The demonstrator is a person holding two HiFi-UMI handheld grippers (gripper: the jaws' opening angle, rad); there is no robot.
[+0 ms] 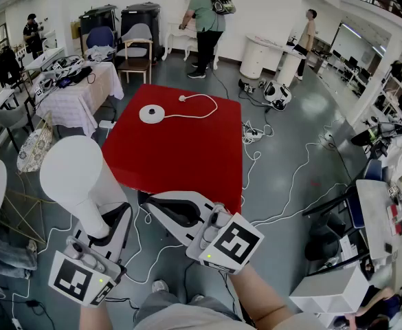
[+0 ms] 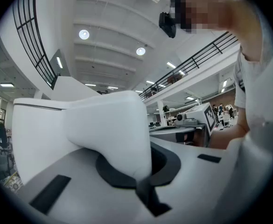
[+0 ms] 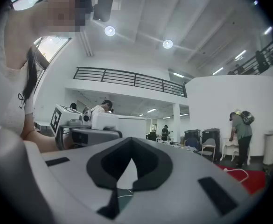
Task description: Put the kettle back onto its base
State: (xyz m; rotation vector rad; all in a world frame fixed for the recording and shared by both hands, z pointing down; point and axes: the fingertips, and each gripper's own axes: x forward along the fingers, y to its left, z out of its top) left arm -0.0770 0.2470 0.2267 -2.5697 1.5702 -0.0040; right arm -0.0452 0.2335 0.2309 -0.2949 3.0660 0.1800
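Observation:
In the head view a white kettle (image 1: 77, 177) hangs at the lower left, short of the red table (image 1: 187, 157). My left gripper (image 1: 113, 220) is shut on its handle. The left gripper view shows that white handle (image 2: 103, 125) pinched between the dark pads of the left gripper (image 2: 144, 183). The round white base (image 1: 152, 113) lies on the far left part of the table, and its white cable (image 1: 201, 102) loops off to the right. My right gripper (image 1: 147, 201) hovers at the table's near edge. In the right gripper view the right gripper (image 3: 122, 190) is shut and holds nothing.
A cloth-covered table (image 1: 77, 91) with clutter stands at the left, with chairs (image 1: 135, 47) behind it. A person (image 1: 206, 26) stands at the back wall. Loose cables (image 1: 283, 184) run over the floor at the right, near a white desk (image 1: 324, 294).

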